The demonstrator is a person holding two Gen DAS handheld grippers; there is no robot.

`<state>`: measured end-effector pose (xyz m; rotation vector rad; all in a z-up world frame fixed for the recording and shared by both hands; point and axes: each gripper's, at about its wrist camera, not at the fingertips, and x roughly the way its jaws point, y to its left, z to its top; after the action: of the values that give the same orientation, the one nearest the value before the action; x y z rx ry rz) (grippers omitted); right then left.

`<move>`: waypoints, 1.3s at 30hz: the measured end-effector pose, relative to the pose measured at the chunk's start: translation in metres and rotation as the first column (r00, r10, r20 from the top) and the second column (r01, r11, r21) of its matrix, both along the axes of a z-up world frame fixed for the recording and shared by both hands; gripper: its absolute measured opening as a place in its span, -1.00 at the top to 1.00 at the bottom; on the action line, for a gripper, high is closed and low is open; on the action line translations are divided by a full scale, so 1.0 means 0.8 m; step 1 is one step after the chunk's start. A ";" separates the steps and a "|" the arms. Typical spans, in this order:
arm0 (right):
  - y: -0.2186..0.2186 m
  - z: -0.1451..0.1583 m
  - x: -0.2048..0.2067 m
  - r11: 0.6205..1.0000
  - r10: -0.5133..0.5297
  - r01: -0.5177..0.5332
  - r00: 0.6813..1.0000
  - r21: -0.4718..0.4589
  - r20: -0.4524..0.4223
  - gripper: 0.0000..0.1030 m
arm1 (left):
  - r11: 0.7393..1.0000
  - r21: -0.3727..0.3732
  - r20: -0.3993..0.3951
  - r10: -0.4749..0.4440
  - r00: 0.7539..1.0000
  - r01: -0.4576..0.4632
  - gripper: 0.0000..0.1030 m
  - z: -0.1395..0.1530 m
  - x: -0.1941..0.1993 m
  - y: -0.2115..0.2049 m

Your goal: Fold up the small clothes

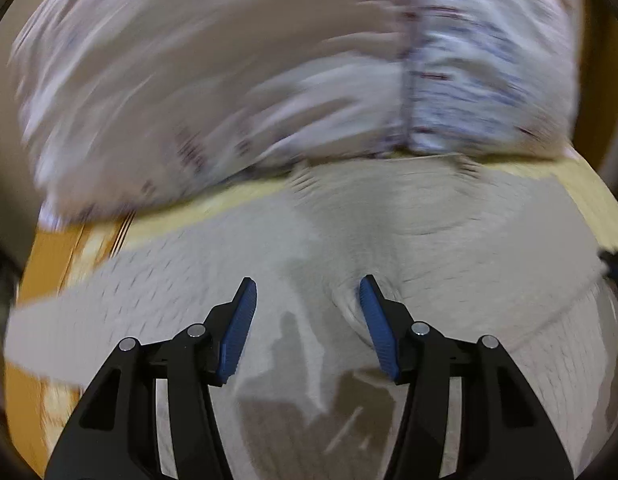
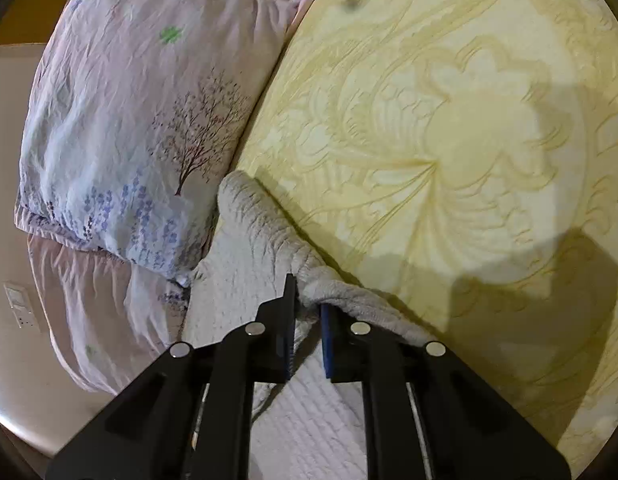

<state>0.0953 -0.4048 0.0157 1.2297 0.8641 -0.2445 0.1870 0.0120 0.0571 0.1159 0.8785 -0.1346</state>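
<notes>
A small white textured garment [image 1: 449, 232] lies spread on the yellow bedspread [image 1: 237, 196], blurred by motion in the left wrist view. My left gripper [image 1: 307, 292] is open just above its middle, blue pads apart, holding nothing. In the right wrist view my right gripper [image 2: 307, 296] is shut on a bunched edge of the same garment [image 2: 253, 232] and holds it lifted off the yellow bedspread [image 2: 449, 120]. The garment drapes down below the right gripper.
A pink pillow with a tree and lavender print [image 2: 141, 112] lies left of the garment; it also fills the top of the left wrist view [image 1: 229, 80]. A wall with a socket plate [image 2: 19, 304] is at far left.
</notes>
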 end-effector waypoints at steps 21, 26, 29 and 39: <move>0.051 0.028 0.008 0.957 0.195 -0.199 0.980 -0.209 -0.040 0.09 | 0.692 -0.653 -0.321 0.116 0.940 -0.308 -0.61 -0.041 -0.001 0.153; 0.052 0.028 0.003 0.949 0.212 -0.218 0.976 -0.226 -0.051 0.04 | 0.643 -0.708 -0.376 0.004 0.927 -0.290 -0.53 -0.046 0.044 0.157; 0.050 0.025 0.001 0.951 0.210 -0.219 0.976 -0.219 -0.061 0.03 | 0.631 -0.718 -0.404 -0.035 0.914 -0.294 -0.11 -0.049 0.063 0.152; 0.060 0.049 0.001 0.915 0.267 -0.259 0.964 -0.308 -0.016 0.04 | 0.729 -0.678 -0.267 -0.125 0.956 -0.094 0.84 0.014 0.077 0.118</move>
<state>0.0965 -0.3565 0.0547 0.8133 0.9198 -0.1385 0.2486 0.1061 0.0679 -0.6175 1.0778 -0.5003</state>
